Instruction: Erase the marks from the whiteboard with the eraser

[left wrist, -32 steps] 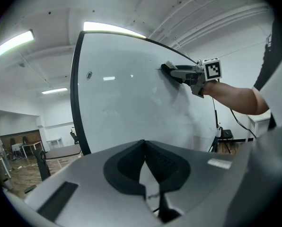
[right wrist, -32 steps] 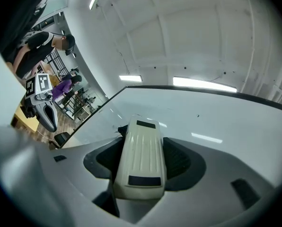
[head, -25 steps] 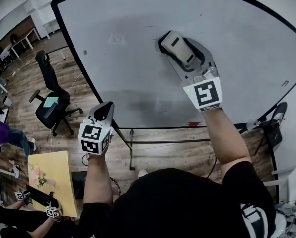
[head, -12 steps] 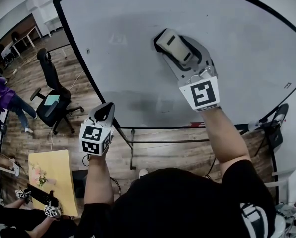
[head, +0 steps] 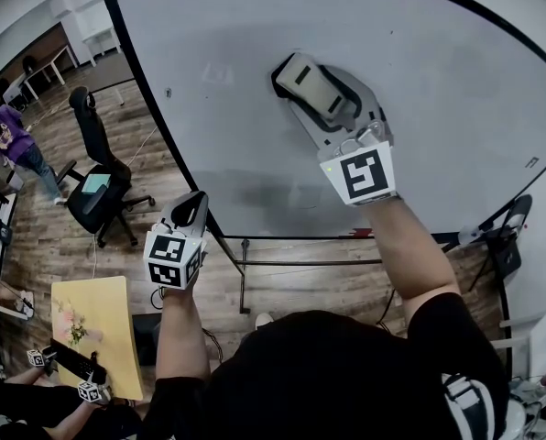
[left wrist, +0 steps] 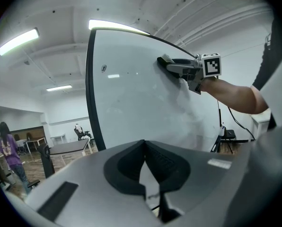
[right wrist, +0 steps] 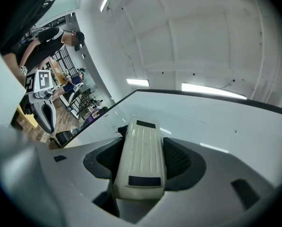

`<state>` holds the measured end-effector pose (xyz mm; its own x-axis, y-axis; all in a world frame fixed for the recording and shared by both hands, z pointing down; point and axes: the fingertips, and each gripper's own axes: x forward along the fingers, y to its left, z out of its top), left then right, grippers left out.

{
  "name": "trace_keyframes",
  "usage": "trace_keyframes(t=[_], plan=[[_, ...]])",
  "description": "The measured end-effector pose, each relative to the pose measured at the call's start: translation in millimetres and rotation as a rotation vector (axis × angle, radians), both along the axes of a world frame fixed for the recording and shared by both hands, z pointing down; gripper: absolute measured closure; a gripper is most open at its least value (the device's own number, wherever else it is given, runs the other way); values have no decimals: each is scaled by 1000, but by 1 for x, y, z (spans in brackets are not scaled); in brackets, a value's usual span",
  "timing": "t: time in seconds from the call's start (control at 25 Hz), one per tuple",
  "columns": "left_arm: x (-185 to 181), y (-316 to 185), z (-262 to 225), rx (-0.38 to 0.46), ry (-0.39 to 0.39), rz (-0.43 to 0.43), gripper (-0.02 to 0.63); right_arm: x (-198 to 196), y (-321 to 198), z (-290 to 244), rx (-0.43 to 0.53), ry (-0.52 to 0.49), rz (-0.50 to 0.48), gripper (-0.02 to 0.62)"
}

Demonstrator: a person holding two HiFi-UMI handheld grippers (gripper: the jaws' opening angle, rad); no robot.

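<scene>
**Desk:** Where is the eraser on your feed?

**Operator:** I have the eraser (head: 302,78) clamped in my right gripper (head: 296,88), with one jaw pressed on each of its long sides. It sits high on the whiteboard (head: 438,71), a little left of the middle. From the left gripper view it looks laid against the board face.

**Desk:** Which way does it point?

**Operator:** In the head view its long axis runs from upper left to lower right, in line with the jaws. In the right gripper view the eraser (right wrist: 140,157) stretches straight away from my camera. Its cream ribbed back faces me, and a dark edge shows at the far end near the board.

**Desk:** And your left?

**Operator:** My left gripper (head: 192,211) hangs low by the board's lower left edge, apart from it and over the wooden floor (head: 282,287). Its own view shows the pads (left wrist: 164,163) meeting at the tips, with nothing between them.

**Desk:** Any marks?

**Operator:** I see a faint grey smudge (head: 255,195) low on the board, well below the eraser. An office chair (head: 94,168) stands off to the left.
</scene>
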<state>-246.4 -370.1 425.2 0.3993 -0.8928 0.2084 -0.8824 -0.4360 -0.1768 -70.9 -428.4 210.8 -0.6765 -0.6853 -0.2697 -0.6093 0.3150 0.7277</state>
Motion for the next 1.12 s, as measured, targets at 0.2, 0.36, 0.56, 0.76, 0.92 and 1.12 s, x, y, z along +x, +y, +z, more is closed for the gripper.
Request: trace_keyframes(t=[0.2,0.36,0.56,0.76,0.92,1.12], plan=[[-3,-1,4,-8,9,-5,595,-18,1,8,-2,31,-9,341],[-6,-2,5,-9,12,-12,595,-27,1,15,4,52,-13,341],[-9,-3,9,-16,5,-15,595,-32,1,19,1,58,-15,341],[-7,-4,7,-15,7,-15,595,-31,1,19,-5,69,-9,341],[-4,-6,6,-15,4,-14,595,-29,0,17,-4,66,1,341],[-3,-6,5,-10,-2,-12,595,-26,0,16,-6,76,28,341]])
